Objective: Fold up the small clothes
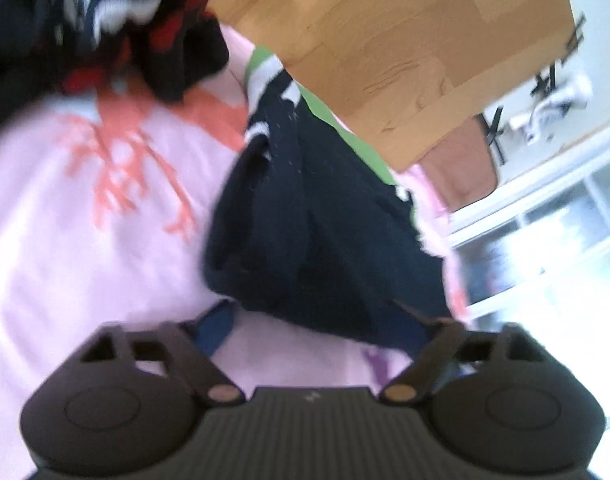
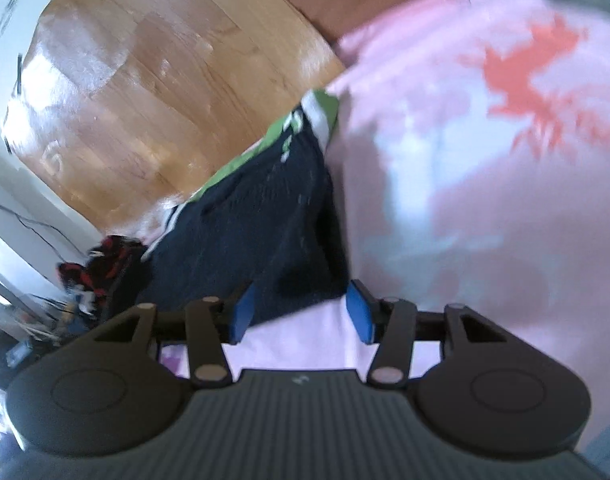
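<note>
Covering most of the surface, a pink cloth (image 1: 65, 240) with a coral print lies next to a bare wooden tabletop (image 1: 405, 48). Navy garment (image 1: 317, 232), white-striped with a green edge, lies rumpled on the pink cloth against the wood. Dark red-and-white clothes pile (image 1: 105, 20) beyond it. Left gripper (image 1: 317, 328): jaws apart, garment's near edge between them, not pinched. Right gripper (image 2: 303, 312): jaws apart at the hem, blue pads (image 2: 359, 316) clear.

Left gripper (image 1: 317, 328) and right gripper (image 2: 303, 312): jaws apart, angled downward.
</note>
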`<state>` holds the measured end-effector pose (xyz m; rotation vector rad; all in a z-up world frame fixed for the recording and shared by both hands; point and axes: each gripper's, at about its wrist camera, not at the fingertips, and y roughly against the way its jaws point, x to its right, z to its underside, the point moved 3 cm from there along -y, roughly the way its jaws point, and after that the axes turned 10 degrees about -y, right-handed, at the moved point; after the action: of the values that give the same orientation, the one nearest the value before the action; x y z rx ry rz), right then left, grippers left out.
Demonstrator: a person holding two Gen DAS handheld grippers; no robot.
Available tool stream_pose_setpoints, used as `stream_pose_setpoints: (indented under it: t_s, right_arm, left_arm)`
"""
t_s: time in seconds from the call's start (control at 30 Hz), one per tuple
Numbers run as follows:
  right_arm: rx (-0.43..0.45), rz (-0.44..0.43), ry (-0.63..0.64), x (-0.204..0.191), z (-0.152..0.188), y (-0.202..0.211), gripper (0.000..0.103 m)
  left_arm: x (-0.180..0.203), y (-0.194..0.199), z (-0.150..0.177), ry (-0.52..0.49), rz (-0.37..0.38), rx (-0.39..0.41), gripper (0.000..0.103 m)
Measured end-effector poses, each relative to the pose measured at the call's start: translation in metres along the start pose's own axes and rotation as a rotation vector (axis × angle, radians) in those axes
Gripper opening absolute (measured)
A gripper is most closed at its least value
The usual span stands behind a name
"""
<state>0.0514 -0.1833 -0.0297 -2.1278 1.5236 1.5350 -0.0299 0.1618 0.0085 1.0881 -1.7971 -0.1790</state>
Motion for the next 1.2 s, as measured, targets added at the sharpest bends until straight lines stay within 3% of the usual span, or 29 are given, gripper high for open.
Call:
stream_pose_setpoints:
  t_s: [0.03, 0.07, 0.13, 0.17, 0.2, 0.3, 0.57, 0.7, 0.77, 0.8, 0.87, 0.93, 0.97, 1.0, 1.07, 1.13, 1.17, 1.2]
  right_arm:
    - [0.007, -0.011, -0.023, 0.001, 0.000, -0.002, 0.054]
    - [0.012, -0.020, -0.040, 0.001, -0.002, -0.005, 0.054]
    - [0.013, -0.043, -0.096, 0.004, -0.007, -0.015, 0.047]
    - [0.004, -0.048, -0.116, 0.006, -0.009, -0.016, 0.032]
    - [-0.014, -0.044, -0.124, 0.005, -0.008, -0.021, 0.024]
    - [-0.022, -0.047, -0.117, 0.004, -0.006, -0.022, 0.021]
    - [0.025, -0.115, -0.060, -0.003, -0.007, 0.034, 0.014]
    - [0.005, -0.093, -0.009, -0.002, 0.002, 0.051, 0.003]
    - [0.071, -0.010, -0.008, 0.009, -0.001, 0.054, 0.008]
    - [0.100, 0.033, -0.029, 0.017, -0.006, 0.055, 0.009]
    - [0.137, 0.071, -0.062, 0.027, -0.013, 0.058, 0.009]
    - [0.122, 0.009, -0.046, 0.021, -0.012, 0.059, 0.011]
    - [0.108, -0.011, -0.025, 0.017, -0.009, 0.058, 0.017]
    - [0.092, -0.022, -0.001, 0.012, -0.005, 0.055, 0.029]
    - [0.052, -0.033, 0.019, 0.007, 0.003, 0.049, 0.052]
    - [0.016, -0.043, -0.003, 0.010, 0.011, 0.040, 0.055]
    - [0.001, -0.040, -0.023, 0.012, 0.013, 0.035, 0.056]
    - [-0.016, -0.033, -0.051, 0.016, 0.014, 0.029, 0.056]
  left_arm:
    - [-0.002, -0.006, -0.001, 0.007, -0.010, 0.000, 0.047]
    - [-0.003, -0.011, -0.002, 0.015, -0.007, 0.012, 0.041]
    - [-0.011, -0.021, -0.003, 0.071, 0.001, 0.011, 0.015]
    - [-0.014, -0.024, -0.002, 0.093, 0.006, 0.012, 0.013]
    - [-0.017, -0.024, -0.001, 0.112, 0.014, 0.020, 0.011]
    - [-0.013, -0.008, 0.004, 0.105, 0.034, 0.059, 0.010]
    - [0.010, 0.062, 0.015, 0.032, 0.018, 0.155, 0.002]
    - [0.008, 0.071, 0.028, 0.010, -0.004, 0.144, 0.002]
    - [0.006, 0.064, 0.029, 0.012, -0.046, 0.122, 0.006]
    - [0.006, 0.059, 0.027, 0.006, -0.061, 0.107, 0.014]
    - [0.008, 0.051, 0.021, -0.024, -0.066, 0.103, 0.035]
    - [0.005, 0.044, 0.011, -0.020, -0.098, 0.113, 0.077]
    - [0.001, 0.040, 0.007, -0.008, -0.115, 0.121, 0.083]
    - [-0.003, 0.033, 0.002, 0.006, -0.119, 0.118, 0.090]
    - [-0.015, 0.016, -0.006, 0.062, -0.103, 0.084, 0.091]
    - [-0.020, 0.008, -0.012, 0.097, -0.053, 0.106, 0.099]
    - [-0.019, 0.003, -0.014, 0.099, -0.043, 0.115, 0.098]
    - [-0.018, 0.000, -0.015, 0.097, -0.041, 0.119, 0.088]
